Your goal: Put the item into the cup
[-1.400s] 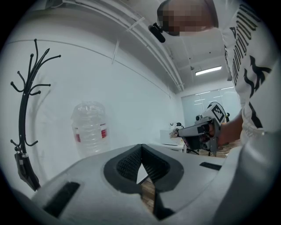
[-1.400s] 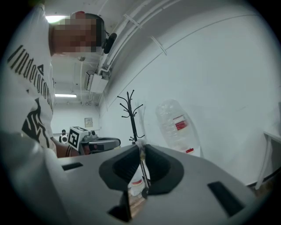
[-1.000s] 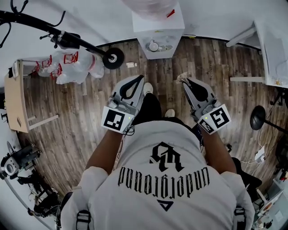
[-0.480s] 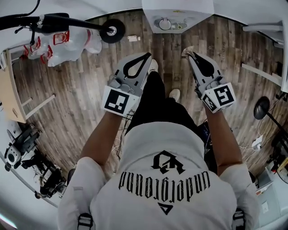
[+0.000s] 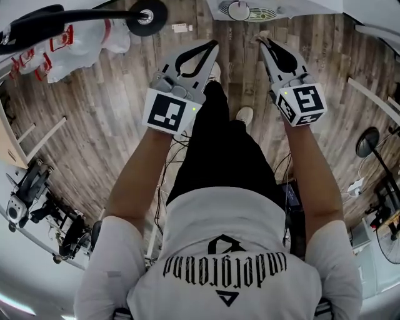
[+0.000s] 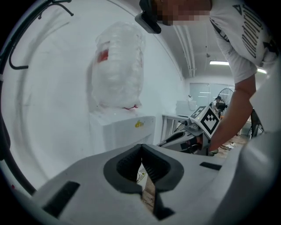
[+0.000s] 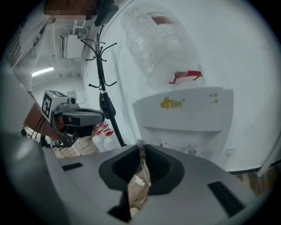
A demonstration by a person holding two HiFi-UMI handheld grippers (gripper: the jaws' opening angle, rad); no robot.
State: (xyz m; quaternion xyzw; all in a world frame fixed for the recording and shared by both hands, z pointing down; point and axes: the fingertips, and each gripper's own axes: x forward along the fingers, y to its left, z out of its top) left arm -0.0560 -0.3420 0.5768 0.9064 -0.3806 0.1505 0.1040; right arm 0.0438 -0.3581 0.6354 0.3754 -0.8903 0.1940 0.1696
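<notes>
Both grippers are held out in front of the person, above the wooden floor (image 5: pixel 112 106). My right gripper (image 5: pixel 265 41) (image 7: pixel 141 148) is shut on a crumpled brown paper packet (image 7: pixel 138 184), whose beige end (image 5: pixel 259 36) pokes out past the fingertips. The jaws of my left gripper (image 5: pixel 214 45) (image 6: pixel 141 149) meet tip to tip. A white and brown patch (image 6: pixel 146 184) shows in the slit behind those tips; I cannot tell whether it is a held thing or something beyond. No cup is in view.
A white water dispenser (image 5: pixel 245 9) (image 7: pixel 184 115) with a clear bottle (image 6: pixel 117 66) on top stands just ahead. A black coat stand (image 7: pixel 102 88) and bags of plastic bottles (image 5: pixel 75 37) are to its left. The person's legs and shoes (image 5: pixel 245 115) are below the grippers.
Both grippers have moved toward the dispenser and sit higher in the head view. The dispenser and coat stand have slid to the top edge. Neither gripper's jaws changed.
</notes>
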